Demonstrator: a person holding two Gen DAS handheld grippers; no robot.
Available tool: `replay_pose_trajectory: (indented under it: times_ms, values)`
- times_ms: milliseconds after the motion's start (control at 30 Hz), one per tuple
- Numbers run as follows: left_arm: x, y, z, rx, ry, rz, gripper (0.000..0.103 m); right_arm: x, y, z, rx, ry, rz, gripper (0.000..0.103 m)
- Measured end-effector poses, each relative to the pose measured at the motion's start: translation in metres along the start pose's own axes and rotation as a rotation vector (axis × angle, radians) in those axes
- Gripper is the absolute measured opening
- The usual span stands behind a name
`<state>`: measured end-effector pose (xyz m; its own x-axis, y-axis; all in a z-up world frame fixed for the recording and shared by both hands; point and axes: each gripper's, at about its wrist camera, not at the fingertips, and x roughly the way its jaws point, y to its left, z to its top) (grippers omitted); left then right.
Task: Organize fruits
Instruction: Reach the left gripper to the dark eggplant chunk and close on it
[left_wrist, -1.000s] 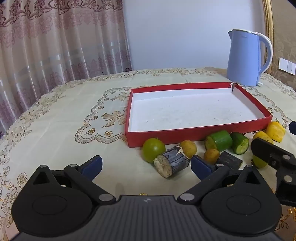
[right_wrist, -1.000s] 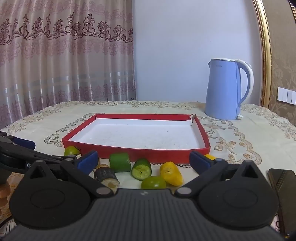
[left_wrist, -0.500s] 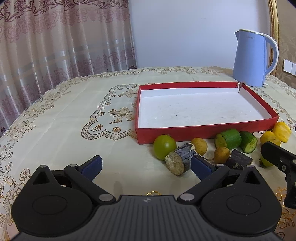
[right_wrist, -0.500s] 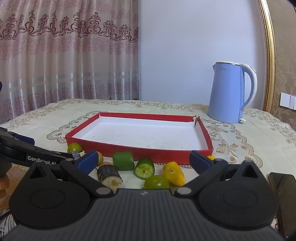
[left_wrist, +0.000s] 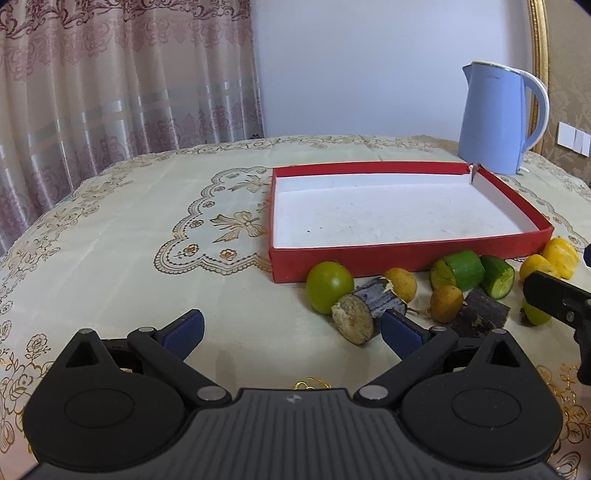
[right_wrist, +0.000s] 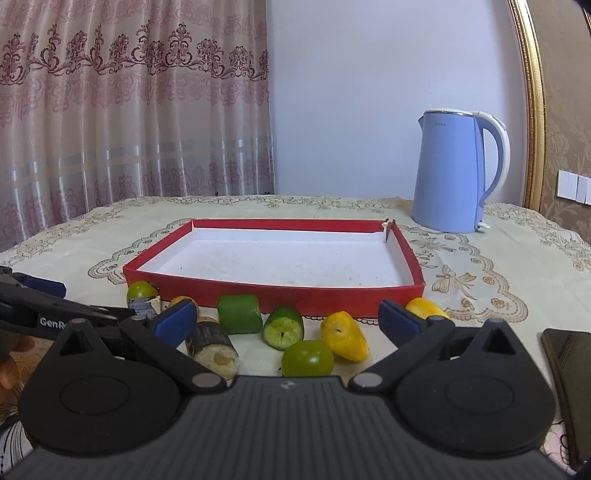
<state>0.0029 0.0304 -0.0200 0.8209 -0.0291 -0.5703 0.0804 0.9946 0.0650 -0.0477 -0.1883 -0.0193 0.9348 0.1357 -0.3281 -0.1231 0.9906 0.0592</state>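
A red tray (left_wrist: 406, 256) (right_wrist: 271, 293) with a white floor stands empty on the tablecloth. In front of it lie a green round fruit (left_wrist: 328, 286), a dark sugarcane piece (left_wrist: 364, 310), small yellow-brown fruits (left_wrist: 400, 284), cucumber pieces (left_wrist: 458, 271) (right_wrist: 283, 326), yellow fruit pieces (left_wrist: 559, 256) (right_wrist: 343, 336) and another green fruit (right_wrist: 307, 357). My left gripper (left_wrist: 291, 330) is open and empty, left of the fruit row. My right gripper (right_wrist: 286, 321) is open and empty, just short of the fruits.
A blue kettle (left_wrist: 496, 118) (right_wrist: 456, 170) stands behind the tray's far right corner. A dark flat object (right_wrist: 569, 373) lies at the right edge. Curtains hang behind the table. The other gripper shows at each view's edge (left_wrist: 561, 299) (right_wrist: 44, 317).
Both grippers have drawn back and risen a little, so the tray and fruits look farther away. Nothing on the table has moved; both grippers stay open.
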Motion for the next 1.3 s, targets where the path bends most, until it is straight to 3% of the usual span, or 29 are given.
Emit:
replay_pose_trajectory:
  times_ms: [300, 600, 867, 1300]
  values:
    - [-0.009, -0.004, 0.000, 0.004, -0.006, -0.044, 0.103, -0.003, 0.001, 0.000, -0.014, -0.003, -0.053, 0.103]
    - [-0.011, -0.008, 0.002, 0.002, 0.007, -0.042, 0.103, 0.012, -0.002, 0.010, -0.008, 0.135, -0.122, 0.103]
    - [-0.018, -0.014, 0.003, 0.025, -0.013, -0.035, 0.103, 0.020, -0.010, 0.013, 0.004, 0.186, -0.180, 0.103]
    - [-0.006, -0.017, 0.005, -0.002, 0.029, -0.028, 0.103, 0.020, -0.013, 0.010, 0.002, 0.182, -0.187, 0.103]
